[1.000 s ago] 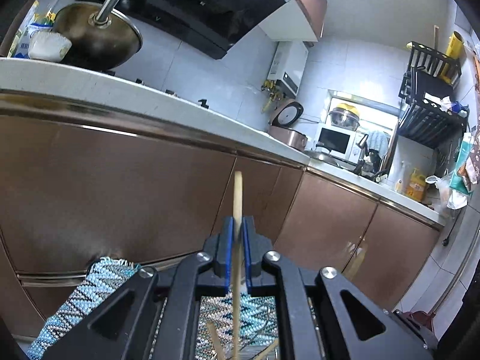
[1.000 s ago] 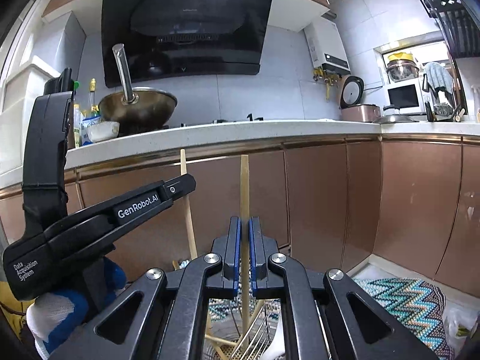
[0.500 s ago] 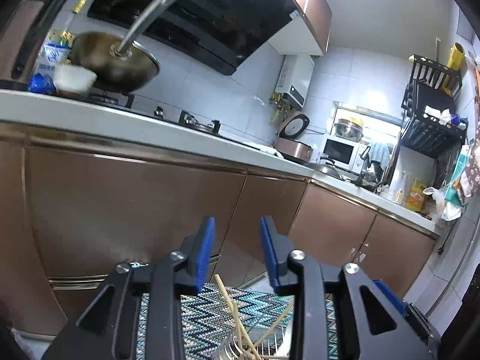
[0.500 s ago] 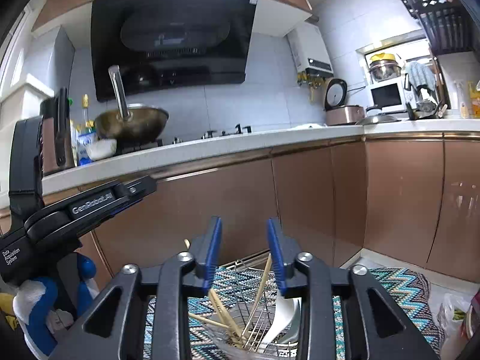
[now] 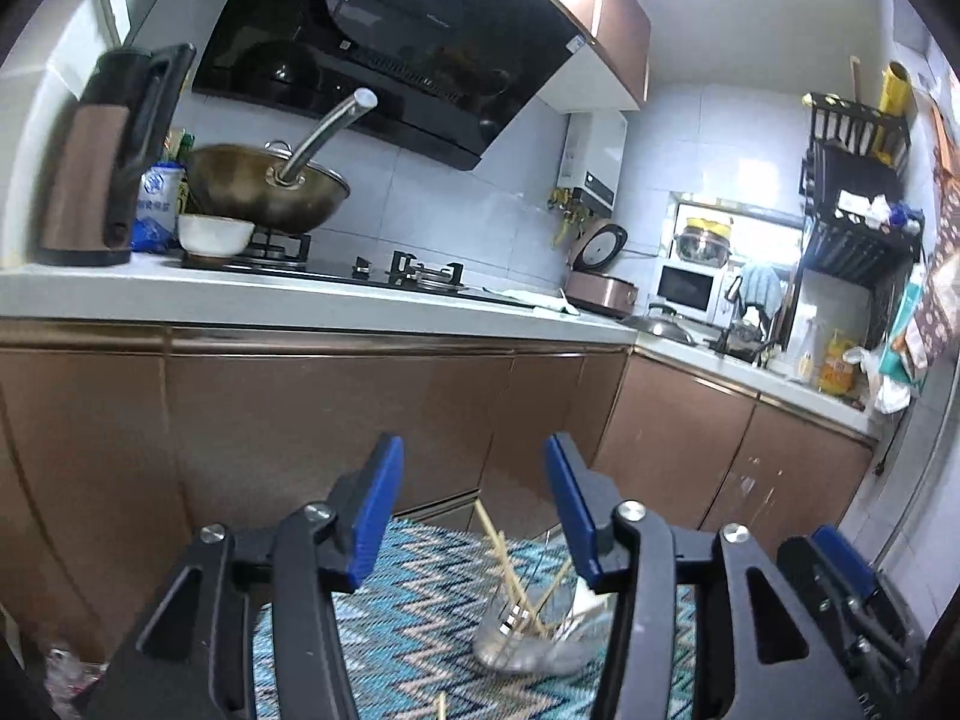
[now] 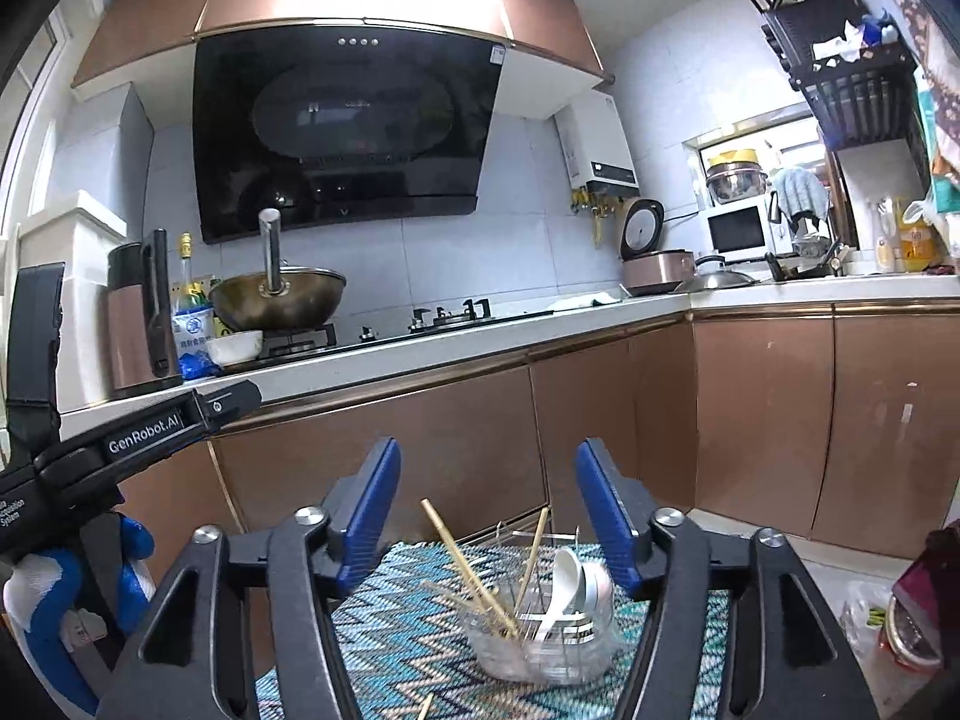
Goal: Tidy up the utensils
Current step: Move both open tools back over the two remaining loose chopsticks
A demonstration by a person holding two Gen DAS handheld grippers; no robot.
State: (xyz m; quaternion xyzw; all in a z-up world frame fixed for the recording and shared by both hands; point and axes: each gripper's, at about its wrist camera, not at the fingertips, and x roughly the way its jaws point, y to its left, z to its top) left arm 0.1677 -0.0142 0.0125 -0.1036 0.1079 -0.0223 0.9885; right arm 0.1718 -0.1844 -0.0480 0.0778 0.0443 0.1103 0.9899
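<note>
Both grippers just opened up: left gripper (image 5: 474, 486) and right gripper (image 6: 487, 489) have blue pads spread wide, nothing between them. Chopsticks (image 6: 465, 564) lean in a clear glass holder (image 6: 540, 642) on the zigzag mat (image 6: 396, 630), below and ahead of both jaws, not touching them. White spoon (image 6: 564, 582) sits in the same holder beside the chopsticks. One loose chopstick tip (image 6: 425, 707) lies on the mat near the bottom edge. Gloved hand (image 6: 42, 600) holds the left gripper's body.
</note>
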